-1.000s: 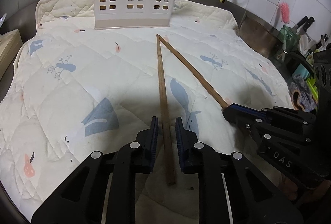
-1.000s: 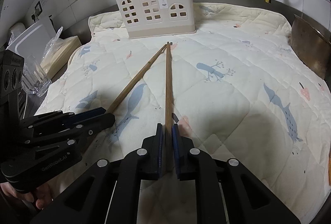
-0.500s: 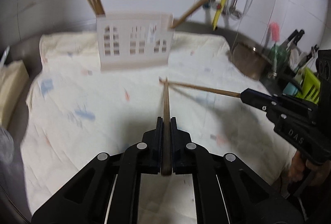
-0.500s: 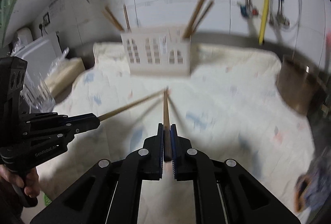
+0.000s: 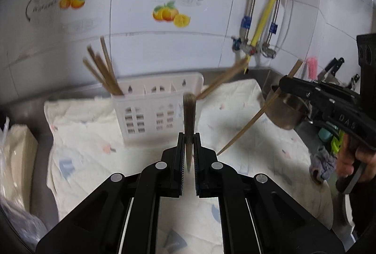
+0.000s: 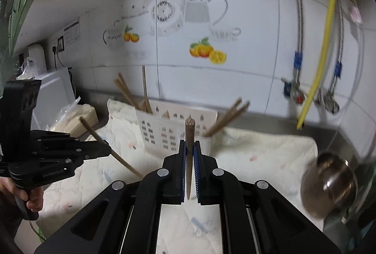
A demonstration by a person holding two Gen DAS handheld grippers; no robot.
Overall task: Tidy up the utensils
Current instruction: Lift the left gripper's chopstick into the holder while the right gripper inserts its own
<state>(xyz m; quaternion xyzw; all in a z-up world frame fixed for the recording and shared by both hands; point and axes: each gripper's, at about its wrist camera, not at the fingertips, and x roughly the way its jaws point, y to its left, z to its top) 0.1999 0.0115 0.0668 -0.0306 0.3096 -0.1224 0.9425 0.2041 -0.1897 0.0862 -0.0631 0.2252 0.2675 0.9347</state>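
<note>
My left gripper (image 5: 189,136) is shut on a brown wooden chopstick (image 5: 189,110) that points ahead, raised above the cloth. In the same view my right gripper (image 5: 282,84) comes in from the right, shut on a second chopstick (image 5: 246,128) that slants down to the left. The right wrist view shows the right gripper (image 6: 189,142) clamping its chopstick (image 6: 189,130), with the left gripper (image 6: 106,148) holding the other chopstick (image 6: 112,152) at the left. Behind both stands the pale slotted utensil holder (image 5: 150,110) (image 6: 164,132), with several chopsticks (image 5: 101,71) leaning out of its end compartments.
A quilted printed cloth (image 5: 253,164) covers the counter. A steel pot (image 6: 329,183) sits at the right edge, with a yellow hose (image 5: 275,7) and braided pipes on the tiled wall. A bagged tissue box (image 5: 18,148) lies at the left. Knives and a pink brush stand far right.
Both grippers have risen off the cloth, each carrying its chopstick. The left jaws closed onto theirs. The views now tilt up toward the holder and wall.
</note>
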